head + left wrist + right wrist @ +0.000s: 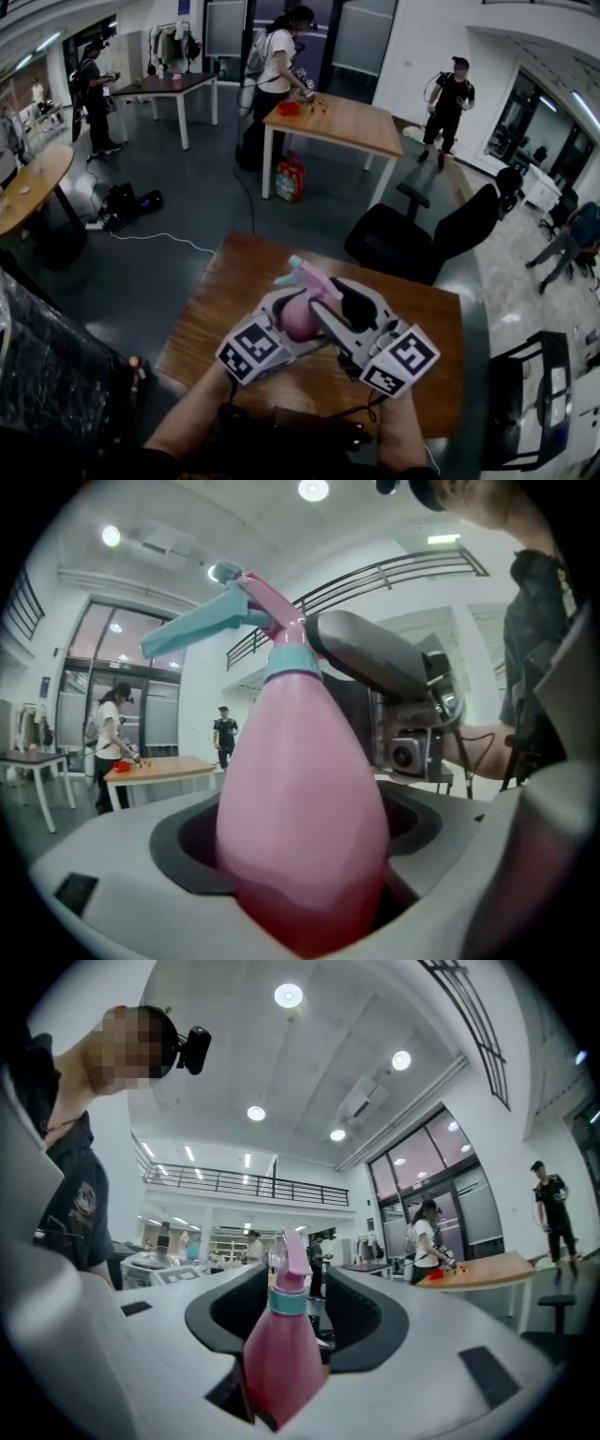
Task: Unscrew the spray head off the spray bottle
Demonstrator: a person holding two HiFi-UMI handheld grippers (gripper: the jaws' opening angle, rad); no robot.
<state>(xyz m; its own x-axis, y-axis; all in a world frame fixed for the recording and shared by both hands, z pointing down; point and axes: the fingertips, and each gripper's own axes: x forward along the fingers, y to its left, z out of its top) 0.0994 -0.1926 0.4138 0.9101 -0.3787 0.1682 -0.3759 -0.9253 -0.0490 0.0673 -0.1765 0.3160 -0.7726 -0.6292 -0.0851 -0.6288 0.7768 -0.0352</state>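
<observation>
Head view: left gripper (292, 309), fingers tight on spray bottle (300, 324); right gripper (338, 313), fingers apart around spray head (306, 275).

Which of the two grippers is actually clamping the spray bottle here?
The left gripper: its jaws squeeze the body of the pink spray bottle. The right gripper only straddles the spray head, with gaps on either side.

— What is in this room?
— A light wooden table (342, 124) stands on a dark grey floor (192, 192). A red bag (290, 178) sits by its leg.
— What is close to that table?
— A black chair (394, 242) is on its near side, a bit to the right. A dark table with white legs (173, 86) is to its left. Glass doors (225, 26) are behind it. A white wall (412, 47) is to its right.
— Is it bright?
— Yes. Round lights (288, 996) shine on the ceiling.
</observation>
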